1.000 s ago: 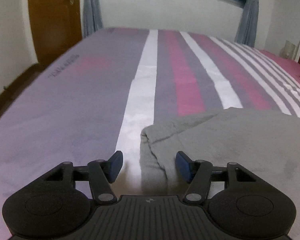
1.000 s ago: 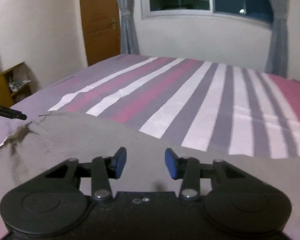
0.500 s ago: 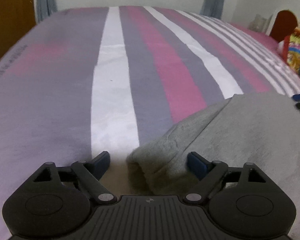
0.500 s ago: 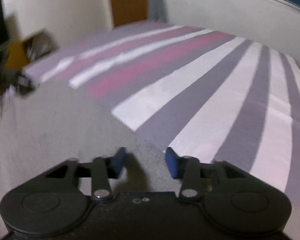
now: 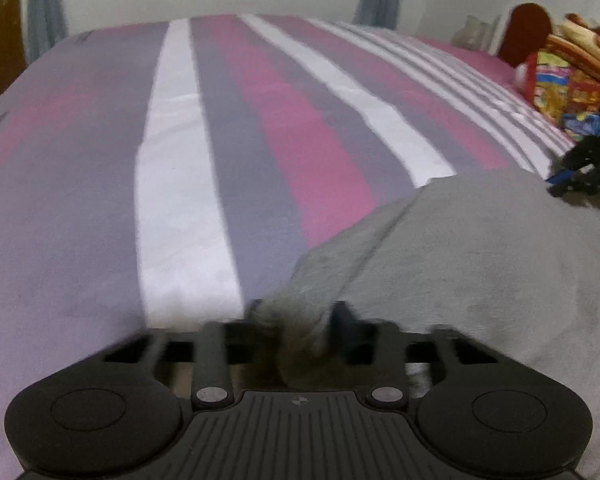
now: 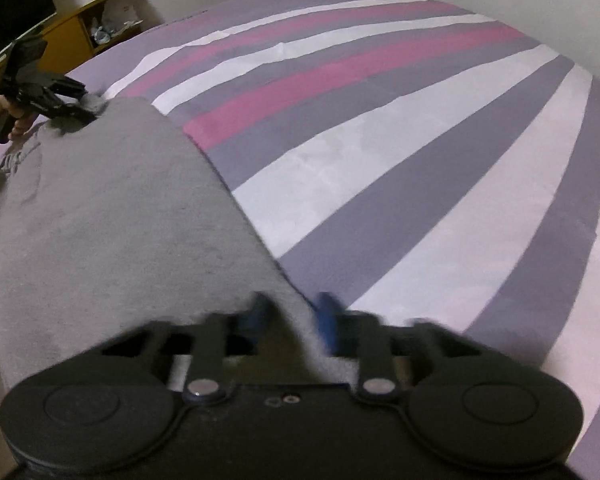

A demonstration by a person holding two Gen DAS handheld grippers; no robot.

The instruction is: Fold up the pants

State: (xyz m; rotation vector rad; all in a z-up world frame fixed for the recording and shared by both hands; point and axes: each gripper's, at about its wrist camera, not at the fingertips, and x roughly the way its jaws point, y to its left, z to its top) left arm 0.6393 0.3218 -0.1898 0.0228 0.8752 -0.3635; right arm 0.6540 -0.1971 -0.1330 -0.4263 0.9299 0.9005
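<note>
Grey pants [image 5: 480, 264] lie spread on the striped bed sheet [image 5: 180, 184]. My left gripper [image 5: 300, 316] points down at their near corner, and its jaws are closing with a bunched fold of grey cloth pressed between the blue pads. In the right wrist view the pants [image 6: 112, 220] fill the left side. My right gripper [image 6: 292, 310] is at their right edge, jaws closing with the cloth's edge pinched between the pads. Each view shows the other gripper far off: the right gripper [image 5: 580, 172], and the left gripper [image 6: 52, 96] held in a hand [image 6: 16, 122].
Colourful snack bags and a plush toy [image 5: 560, 80] sit by the headboard at the right. A yellow wooden shelf [image 6: 88, 28] and a dark screen [image 6: 12, 0] stand beyond the bed's left side. Curtains [image 5: 44, 12] hang on the far wall.
Both grippers have dropped toward the bed and tilted down. The left jaws spread wide around the pants' corner, then closed on it. The right jaws closed on the pants' edge.
</note>
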